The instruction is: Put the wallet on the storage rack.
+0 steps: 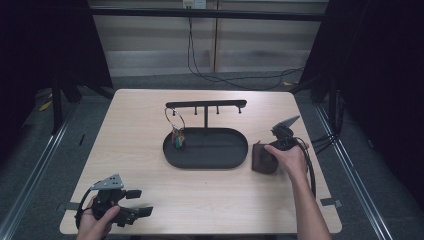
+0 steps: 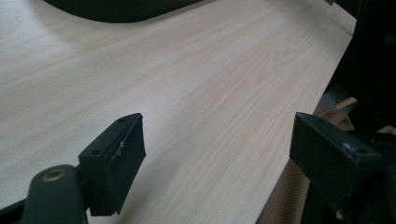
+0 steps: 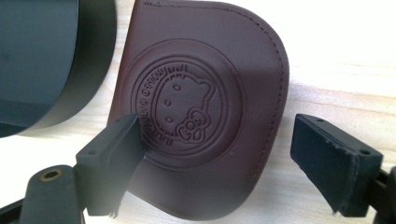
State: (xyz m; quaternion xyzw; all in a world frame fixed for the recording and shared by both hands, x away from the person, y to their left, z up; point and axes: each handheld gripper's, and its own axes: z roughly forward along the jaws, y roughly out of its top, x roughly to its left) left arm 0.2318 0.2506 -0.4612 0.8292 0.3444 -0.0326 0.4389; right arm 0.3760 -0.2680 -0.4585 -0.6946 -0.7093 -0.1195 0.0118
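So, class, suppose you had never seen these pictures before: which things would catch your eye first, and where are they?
First, the black stand rising from an oval black tray at the table's middle, with a key ring hanging at its left end. Next, the brown leather pouch stamped with a round cartoon emblem, lying just right of the tray, with the right gripper over it, jaws wide. The left gripper rests at the near left corner.

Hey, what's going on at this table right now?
A person works with a gripper in each hand. The right gripper is over a brown leather pouch lying flat beside the black oval tray, jaws open on either side of it, not gripping. The left gripper rests open at the table's near left corner, holding nothing. A key ring hangs from the tray's hook rack.
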